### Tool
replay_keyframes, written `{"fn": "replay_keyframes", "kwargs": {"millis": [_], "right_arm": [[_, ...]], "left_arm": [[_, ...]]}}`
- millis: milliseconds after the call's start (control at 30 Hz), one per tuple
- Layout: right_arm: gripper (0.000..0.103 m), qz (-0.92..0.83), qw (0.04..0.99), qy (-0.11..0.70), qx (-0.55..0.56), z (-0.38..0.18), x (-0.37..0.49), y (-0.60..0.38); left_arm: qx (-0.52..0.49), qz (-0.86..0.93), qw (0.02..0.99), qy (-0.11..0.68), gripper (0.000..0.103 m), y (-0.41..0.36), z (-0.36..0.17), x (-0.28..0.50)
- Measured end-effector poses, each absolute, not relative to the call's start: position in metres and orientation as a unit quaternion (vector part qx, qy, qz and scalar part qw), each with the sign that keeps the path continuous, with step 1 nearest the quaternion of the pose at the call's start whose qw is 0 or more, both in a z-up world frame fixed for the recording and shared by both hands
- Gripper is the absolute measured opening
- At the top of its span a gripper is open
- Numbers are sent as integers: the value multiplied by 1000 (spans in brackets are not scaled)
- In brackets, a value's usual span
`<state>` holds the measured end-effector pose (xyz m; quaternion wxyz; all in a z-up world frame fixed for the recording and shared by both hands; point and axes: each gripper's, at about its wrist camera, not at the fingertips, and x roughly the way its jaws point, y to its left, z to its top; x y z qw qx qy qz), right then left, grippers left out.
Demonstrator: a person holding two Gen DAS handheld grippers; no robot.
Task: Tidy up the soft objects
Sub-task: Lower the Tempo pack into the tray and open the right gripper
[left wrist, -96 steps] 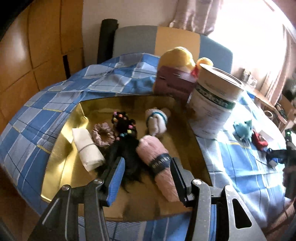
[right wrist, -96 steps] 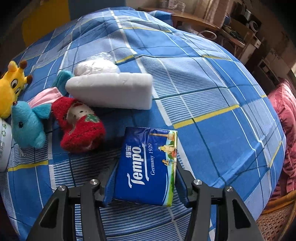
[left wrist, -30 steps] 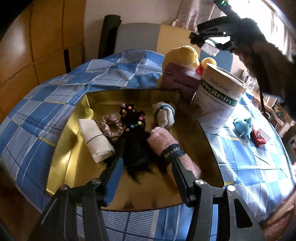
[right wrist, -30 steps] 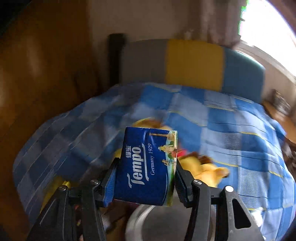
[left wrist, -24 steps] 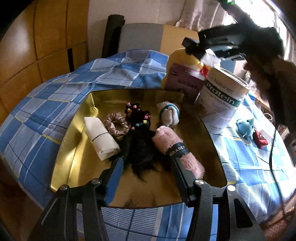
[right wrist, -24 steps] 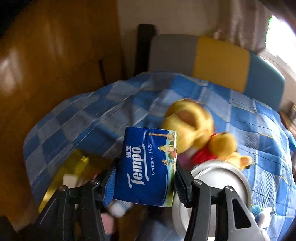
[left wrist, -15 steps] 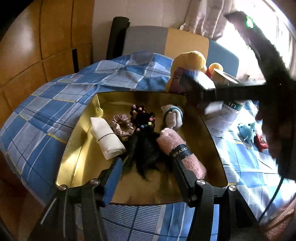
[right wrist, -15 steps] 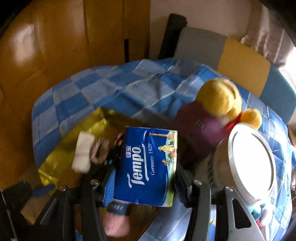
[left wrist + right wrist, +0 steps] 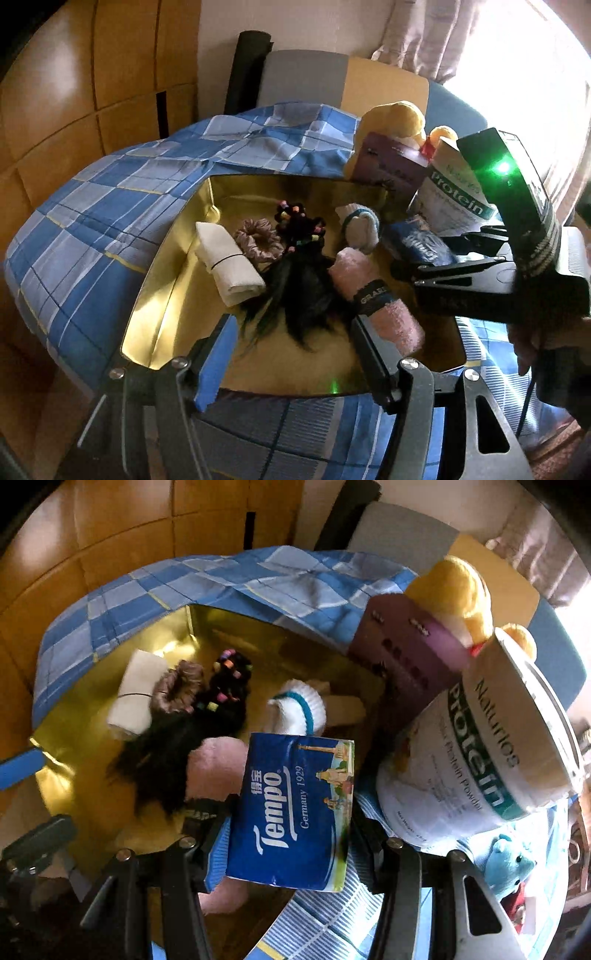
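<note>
Tissue pack (image 9: 291,808), a blue soft plastic packet printed "Tempo", is clamped between the two pads of the right gripper (image 9: 288,834) and is held above the right side of the gold metal tray (image 9: 173,280), beside the tray's contents. In the left wrist view the same pack (image 9: 419,245) is seen at the tip of the right gripper (image 9: 424,258), just in front of the white cylindrical protein powder tub (image 9: 454,199). The left gripper (image 9: 291,350) is held over the near edge of the tray; its jaws stand apart with nothing pressed between them and have just been opening.

Inside the tray, a pink rolled towel with a dark band (image 9: 373,295) lies nearest the pack, touching a black hairpiece with coloured beads (image 9: 299,273). A brown fabric scrunchie (image 9: 256,238) and a white rolled cloth tied with a thin band (image 9: 229,264) lie to the left, and a white rolled sock with a teal stripe (image 9: 360,225) lies toward the back.

The tray rests on a blue checked cloth (image 9: 110,206). Behind the tray, a purple box (image 9: 410,653) and a yellow plush bear (image 9: 454,590) are seen, and a small turquoise plush toy (image 9: 508,864) lies to the right of the tub.
</note>
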<state>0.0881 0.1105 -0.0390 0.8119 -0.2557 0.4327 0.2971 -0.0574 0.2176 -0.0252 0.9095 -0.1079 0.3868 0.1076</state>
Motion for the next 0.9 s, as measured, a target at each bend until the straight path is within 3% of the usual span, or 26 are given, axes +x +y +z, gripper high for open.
{"fn": "replay_keyframes", "kwargs": {"millis": [900], "right_arm": [[58, 310, 853, 386, -167, 5, 57, 56]], "left_arm": [[-90, 94, 915, 383, 67, 199, -17, -59]]}}
